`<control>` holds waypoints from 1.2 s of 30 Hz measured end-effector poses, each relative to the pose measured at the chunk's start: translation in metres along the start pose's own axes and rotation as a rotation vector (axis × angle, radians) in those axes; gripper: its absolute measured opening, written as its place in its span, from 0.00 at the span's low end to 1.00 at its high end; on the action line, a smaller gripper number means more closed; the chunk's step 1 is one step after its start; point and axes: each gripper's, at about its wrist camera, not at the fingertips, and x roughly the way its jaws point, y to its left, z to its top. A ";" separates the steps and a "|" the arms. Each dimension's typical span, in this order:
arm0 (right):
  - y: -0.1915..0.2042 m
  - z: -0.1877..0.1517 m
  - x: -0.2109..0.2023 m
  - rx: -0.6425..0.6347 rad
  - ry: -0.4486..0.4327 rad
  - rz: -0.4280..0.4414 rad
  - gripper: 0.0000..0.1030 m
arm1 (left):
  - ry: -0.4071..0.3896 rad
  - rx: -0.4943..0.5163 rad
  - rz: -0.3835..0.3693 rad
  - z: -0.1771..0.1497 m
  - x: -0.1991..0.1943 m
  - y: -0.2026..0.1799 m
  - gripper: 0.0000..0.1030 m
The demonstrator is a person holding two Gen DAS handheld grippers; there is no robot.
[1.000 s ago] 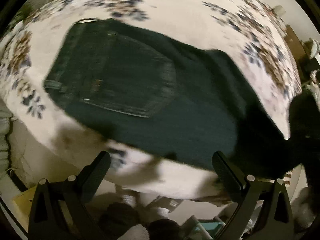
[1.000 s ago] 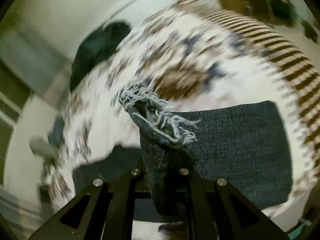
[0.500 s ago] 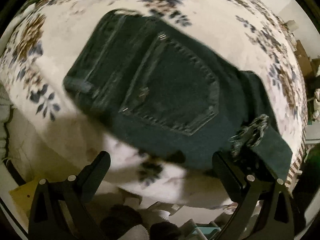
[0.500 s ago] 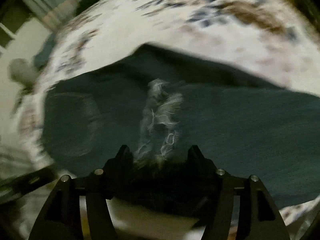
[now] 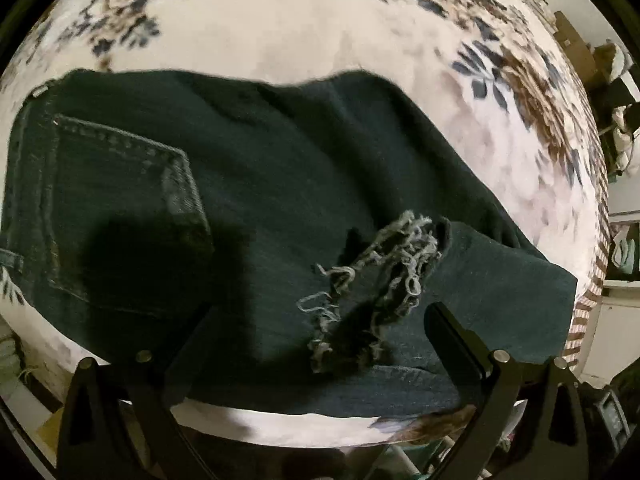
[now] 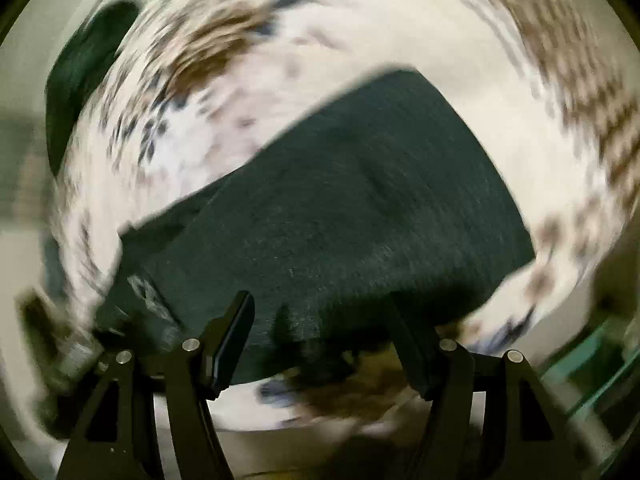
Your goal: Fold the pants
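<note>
On the flower-patterned bedspread [image 5: 304, 40] that fills both views lie the dark denim pants [image 5: 248, 184], spread over its near half. The leg end is folded back toward the seat, so the frayed hem [image 5: 376, 280] rests on top, right of the back pocket [image 5: 120, 208].

I judge the denim to be fairly heavy, limp but thick. It should not slip in the pads, and a doubled layer will hold a crease only if pressed flat. The firm places to grip look like the waistband at far left and the folded edge at the right; the fraying threads would likely tear or snag.

The left gripper [image 5: 320, 320] hangs just above the cloth, steeply downward, fingers spread wide with the hem lying loose between them. The right gripper [image 6: 324, 320], its jaws just opened with nothing between them, stands over the near edge of the folded leg [image 6: 340, 208]; blur hides finer detail.
</note>
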 end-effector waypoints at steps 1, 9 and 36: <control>-0.006 0.002 0.000 0.041 0.010 0.033 0.67 | 0.005 0.000 0.007 0.000 0.003 -0.002 0.97; -0.008 -0.013 0.025 0.240 0.109 0.170 0.66 | 0.042 0.074 0.061 -0.006 0.021 -0.019 0.34; 0.052 -0.029 0.041 0.156 0.234 0.141 0.37 | -0.085 -0.044 0.079 -0.015 -0.042 0.045 0.58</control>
